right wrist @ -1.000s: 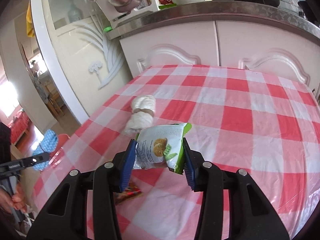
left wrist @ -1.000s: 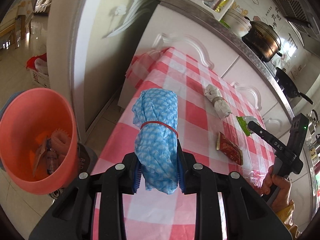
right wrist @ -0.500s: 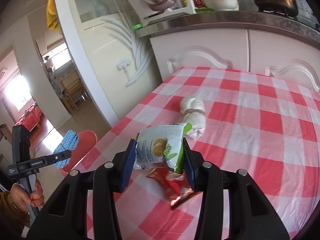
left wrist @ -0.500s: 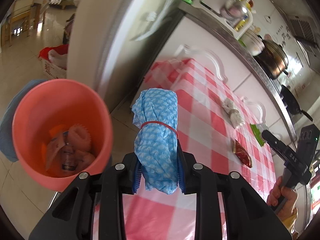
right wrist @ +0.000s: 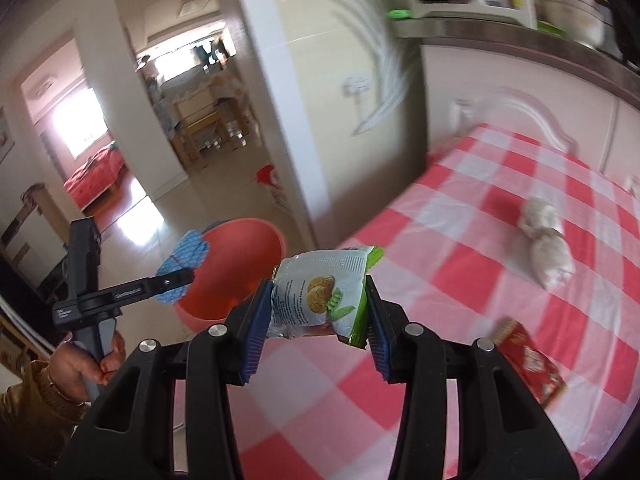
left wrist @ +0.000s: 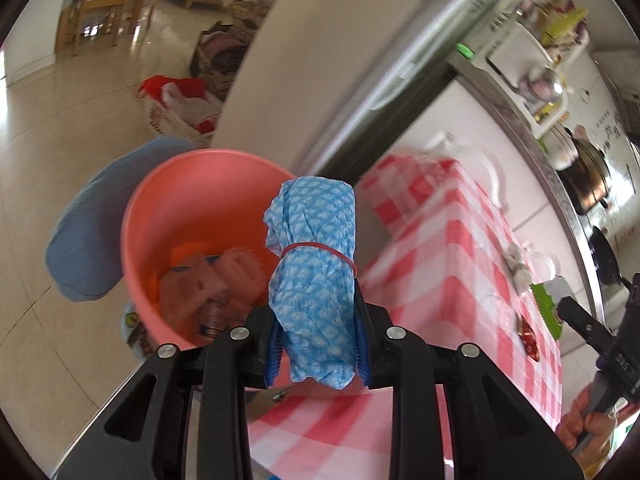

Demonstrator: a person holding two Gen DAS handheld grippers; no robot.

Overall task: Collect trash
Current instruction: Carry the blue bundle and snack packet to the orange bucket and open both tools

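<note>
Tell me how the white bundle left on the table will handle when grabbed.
The white bundle looks soft and crumpled, so it will likely squash and feel light. A band pinches its middle, so it should stay together. Lying long and lumpy on the tablecloth, it seems unlikely to roll.

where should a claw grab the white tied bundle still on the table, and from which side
Take the white bundle at its cinched waist, coming from above with the claw fingers straddling the narrow band. It lies flat on the checked tablecloth with two bulging ends, so the pinched middle is the narrowest part. Nothing crowds it.
</note>
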